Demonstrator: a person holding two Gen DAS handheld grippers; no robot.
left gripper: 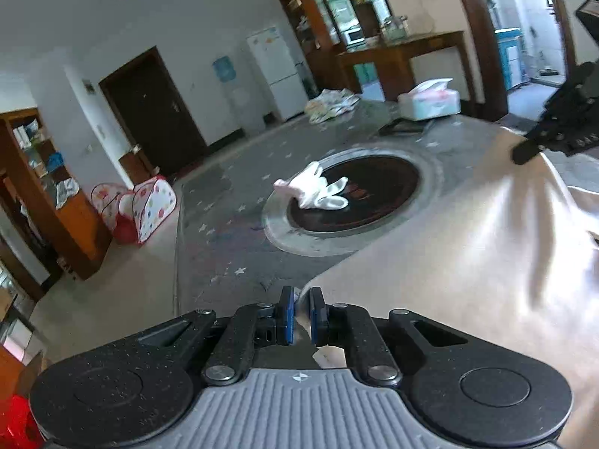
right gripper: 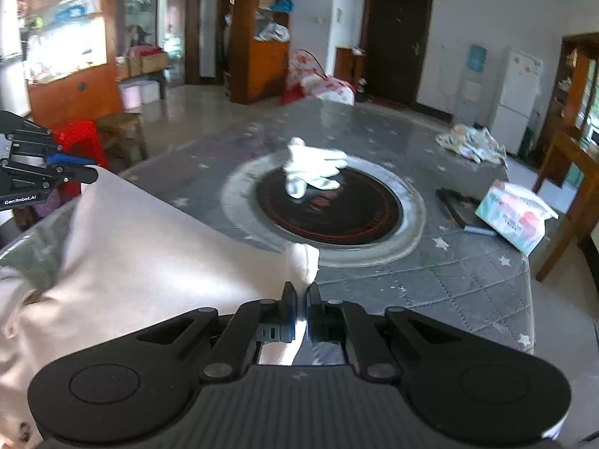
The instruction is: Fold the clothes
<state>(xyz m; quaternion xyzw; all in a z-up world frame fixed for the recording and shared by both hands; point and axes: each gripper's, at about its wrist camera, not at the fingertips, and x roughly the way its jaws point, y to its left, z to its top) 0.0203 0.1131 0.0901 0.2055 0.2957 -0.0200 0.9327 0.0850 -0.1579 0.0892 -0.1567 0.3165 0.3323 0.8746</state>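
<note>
Pinching the pale pink garment (left gripper: 468,254) in my left gripper (left gripper: 302,314) | right gripper (right gripper: 301,312) clamped on its other edge | cloth stretched between, over grey table (right gripper: 449,280) | white gloves (right gripper: 314,170) on the round hotplate (right gripper: 337,209)

Bright daylight, motion blur, fisheye edge warp, dark corners

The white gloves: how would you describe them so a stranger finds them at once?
Look at the grey table and the round black plate in its middle. The white gloves lie bunched on the plate's far edge. The pink garment is far larger and is held in both grippers.
</note>
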